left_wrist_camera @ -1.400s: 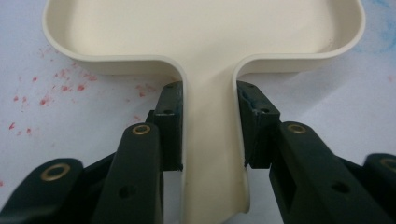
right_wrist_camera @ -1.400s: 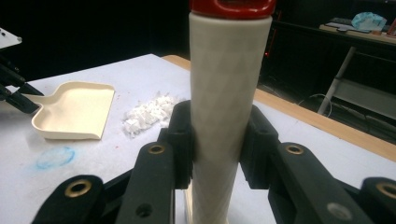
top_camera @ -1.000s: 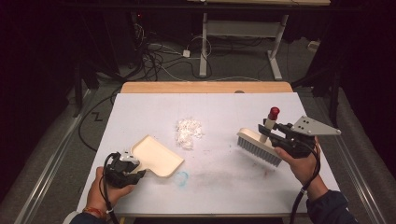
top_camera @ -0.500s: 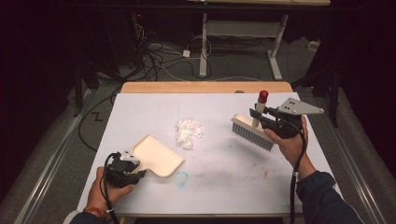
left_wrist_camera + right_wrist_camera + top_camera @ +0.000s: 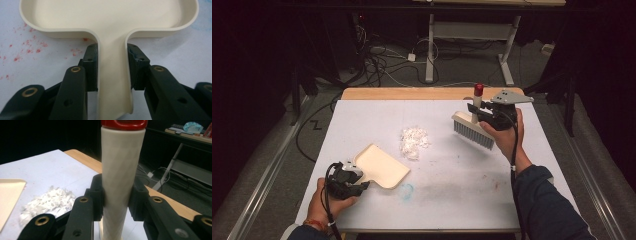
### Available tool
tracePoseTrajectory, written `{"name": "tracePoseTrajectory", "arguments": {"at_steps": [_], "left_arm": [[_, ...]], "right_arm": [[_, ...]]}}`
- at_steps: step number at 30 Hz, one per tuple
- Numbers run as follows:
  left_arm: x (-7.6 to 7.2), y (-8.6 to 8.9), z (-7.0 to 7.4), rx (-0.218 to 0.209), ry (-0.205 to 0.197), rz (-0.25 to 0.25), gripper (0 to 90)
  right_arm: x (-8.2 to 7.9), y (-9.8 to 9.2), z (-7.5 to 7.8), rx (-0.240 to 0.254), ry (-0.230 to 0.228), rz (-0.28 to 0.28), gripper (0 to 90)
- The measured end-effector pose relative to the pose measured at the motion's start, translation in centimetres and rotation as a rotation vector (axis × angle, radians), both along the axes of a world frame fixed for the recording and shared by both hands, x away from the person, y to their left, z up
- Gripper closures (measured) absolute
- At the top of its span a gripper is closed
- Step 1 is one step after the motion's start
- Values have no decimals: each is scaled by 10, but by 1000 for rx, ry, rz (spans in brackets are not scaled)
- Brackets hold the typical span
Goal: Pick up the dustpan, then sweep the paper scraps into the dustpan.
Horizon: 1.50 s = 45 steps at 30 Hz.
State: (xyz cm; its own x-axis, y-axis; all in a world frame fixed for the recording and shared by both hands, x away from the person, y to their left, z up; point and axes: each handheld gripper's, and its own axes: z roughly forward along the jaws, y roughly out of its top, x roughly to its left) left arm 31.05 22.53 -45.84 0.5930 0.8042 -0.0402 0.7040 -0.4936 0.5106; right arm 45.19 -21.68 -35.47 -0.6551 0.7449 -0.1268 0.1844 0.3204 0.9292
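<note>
The left tongs (image 5: 357, 181) sit near the front left corner of the table (image 5: 362, 115) and squeeze the flat handle of a cream dustpan (image 5: 382, 166). In the left gripper view the two black pads press on both sides of that handle (image 5: 113, 82). The pan lies flat on the table, its open side toward a small heap of white paper bits (image 5: 414, 141) near the middle of the table. The right tongs (image 5: 477, 111) are near the back right corner and grip the white handle of a brush (image 5: 473, 130) with a red cap (image 5: 124, 123) on top. The brush bristles point down, just above the table, well apart from the heap.
</note>
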Motion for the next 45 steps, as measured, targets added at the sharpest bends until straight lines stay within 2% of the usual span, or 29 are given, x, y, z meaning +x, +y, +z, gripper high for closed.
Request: {"name": "tracePoseTrajectory", "arguments": {"at_steps": [6, 20, 31, 38, 43, 45], "left_arm": [[1, -1, 0, 9, -1, -4, 635], [1, 0, -2, 9, 7, -6, 634], [3, -1, -2, 14, 9, -8, 634], [3, -2, -2, 20, 11, -8, 634], [2, -2, 0, 22, 5, -8, 634], [3, -2, -1, 21, 9, -9, 634]], "right_arm": [[9, 8, 0, 32, -1, -22, 703], [6, 27, 10, 28, -16, -19, 703], [10, 39, 6, 5, -11, -1, 703], [21, 48, 1, 5, -1, -7, 703], [26, 58, -2, -6, -18, -10, 703], [26, 62, -5, -14, -11, -7, 703]]}}
